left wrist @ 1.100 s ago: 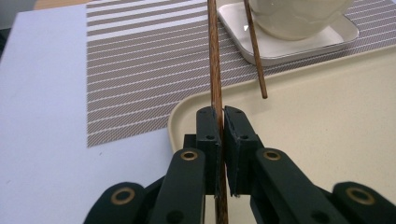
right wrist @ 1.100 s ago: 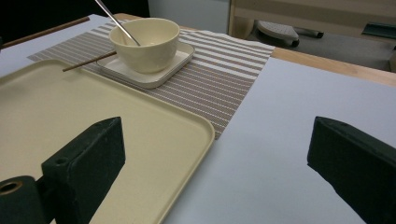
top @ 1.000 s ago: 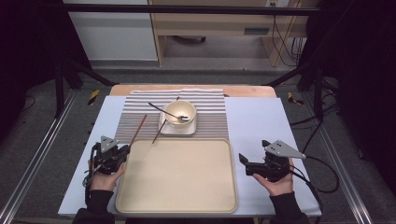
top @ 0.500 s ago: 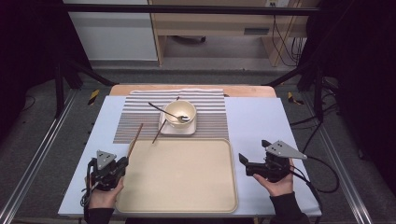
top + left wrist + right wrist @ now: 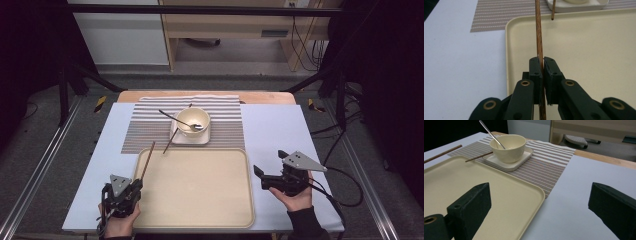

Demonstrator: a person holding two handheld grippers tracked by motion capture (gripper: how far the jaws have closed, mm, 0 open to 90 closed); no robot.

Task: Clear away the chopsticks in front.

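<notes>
A wooden chopstick [image 5: 539, 35] was gripped between the closed jaws of the left gripper [image 5: 131, 188], above the left edge of the cream tray [image 5: 200, 210]. A second chopstick [image 5: 171, 141] was leaned on the square plate [image 5: 181, 139] under the bowl [image 5: 192, 121], where a spoon [image 5: 177, 120] was placed. The right gripper [image 5: 257, 177] was held open beside the tray, nothing between its jaws.

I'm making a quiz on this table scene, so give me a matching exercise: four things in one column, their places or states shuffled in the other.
1. chopstick
2. spoon
3. bowl
4. right gripper

a. stands on the square plate
b. open, beside the tray
c. clamped in the left gripper
d. rests in the bowl

Pairs: 1-c, 2-d, 3-a, 4-b
</notes>
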